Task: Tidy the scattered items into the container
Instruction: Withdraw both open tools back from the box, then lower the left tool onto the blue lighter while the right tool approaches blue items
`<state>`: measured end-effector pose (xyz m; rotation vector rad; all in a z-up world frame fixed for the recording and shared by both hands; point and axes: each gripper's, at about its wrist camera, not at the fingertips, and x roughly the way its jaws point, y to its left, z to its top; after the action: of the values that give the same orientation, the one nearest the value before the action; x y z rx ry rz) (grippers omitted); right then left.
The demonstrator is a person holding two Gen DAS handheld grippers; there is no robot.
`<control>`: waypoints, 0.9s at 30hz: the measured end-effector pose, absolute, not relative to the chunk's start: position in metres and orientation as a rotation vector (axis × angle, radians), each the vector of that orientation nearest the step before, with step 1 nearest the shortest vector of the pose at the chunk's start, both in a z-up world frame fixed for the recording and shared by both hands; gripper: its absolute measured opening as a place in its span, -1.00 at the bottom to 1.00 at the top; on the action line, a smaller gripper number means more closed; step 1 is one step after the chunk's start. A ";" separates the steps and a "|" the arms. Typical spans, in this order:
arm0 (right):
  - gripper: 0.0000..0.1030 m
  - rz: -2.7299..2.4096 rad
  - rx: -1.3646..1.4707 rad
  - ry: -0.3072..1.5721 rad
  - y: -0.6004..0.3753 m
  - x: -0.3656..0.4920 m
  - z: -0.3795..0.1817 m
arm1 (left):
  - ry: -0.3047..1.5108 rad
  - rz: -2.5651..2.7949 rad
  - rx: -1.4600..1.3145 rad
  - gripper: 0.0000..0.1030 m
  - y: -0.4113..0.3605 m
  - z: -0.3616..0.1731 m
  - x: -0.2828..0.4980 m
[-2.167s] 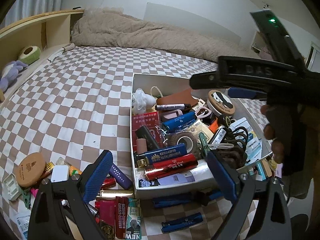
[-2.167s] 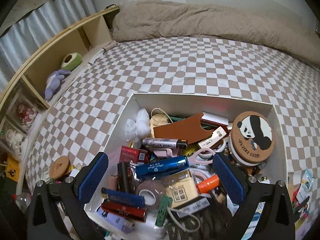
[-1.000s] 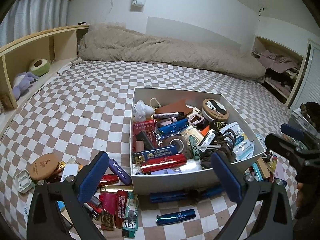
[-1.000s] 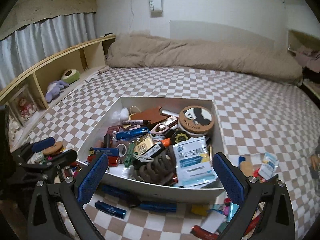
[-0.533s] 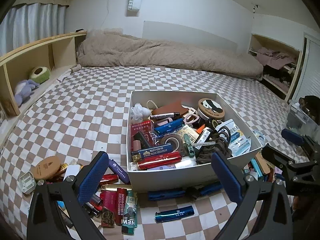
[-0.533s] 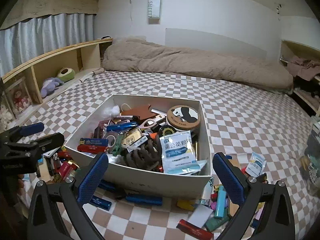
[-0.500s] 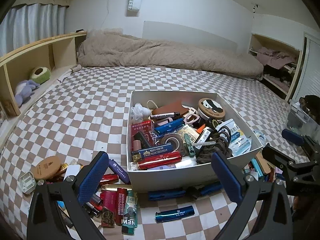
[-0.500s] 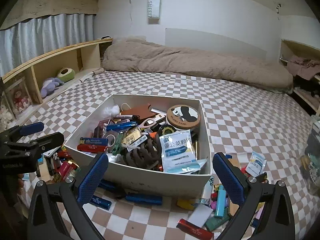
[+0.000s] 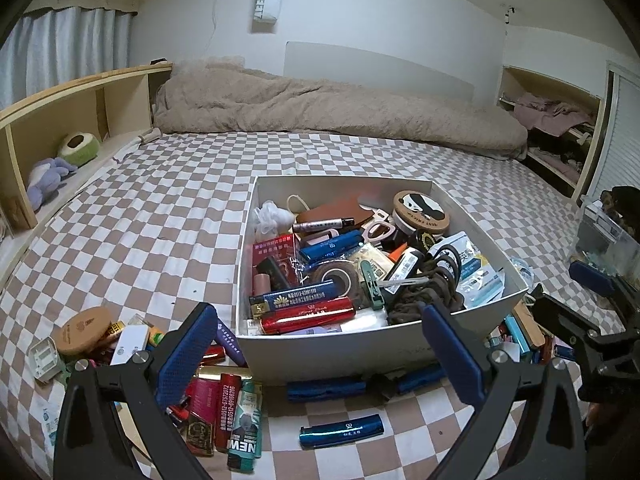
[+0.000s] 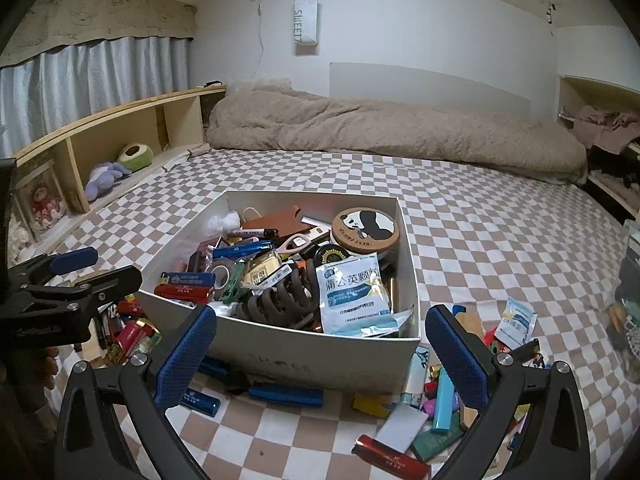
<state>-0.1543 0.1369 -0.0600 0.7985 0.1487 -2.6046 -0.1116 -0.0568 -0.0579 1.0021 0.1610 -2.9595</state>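
A white box [image 9: 344, 350] [image 10: 304, 360] full of small items stands on the checkered bed. Loose items lie around it: lighters and a round wooden lid [image 9: 82, 330] at its left, a blue lighter [image 9: 340, 436] in front, packets and lighters [image 10: 442, 398] at its right. My left gripper [image 9: 320, 354] is open and empty, low in front of the box's near wall. My right gripper [image 10: 322, 358] is open and empty before the box's near right corner. Each gripper shows in the other's view, the right one [image 9: 592, 312] and the left one [image 10: 76, 276].
A beige duvet [image 9: 328, 116] lies across the far bed. A wooden shelf [image 9: 60, 120] with soft toys runs along the left. A clear bin [image 9: 608, 240] stands at the right. A black-and-blue clip [image 9: 360, 384] lies against the box front.
Both grippers have pulled back and down from above the box; the right one left the box interior and now sits low beside it. Both stay open and empty.
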 end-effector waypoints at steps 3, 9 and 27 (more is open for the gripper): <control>1.00 -2.608 0.801 0.148 0.139 -0.154 -0.065 | 0.159 -2.958 1.006 1.00 -0.054 -0.062 -0.112; 1.00 -2.600 0.806 0.117 0.144 -0.154 -0.077 | 0.206 -2.999 0.999 1.00 -0.048 -0.072 -0.109; 1.00 -2.545 0.964 0.176 0.136 -0.165 -0.134 | 0.168 -2.939 1.182 1.00 -0.036 -0.130 -0.111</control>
<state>-0.1646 0.1358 -0.1339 0.9639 0.1761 -2.5449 -0.1110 -0.0357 -0.1303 1.1817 0.1676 -2.9391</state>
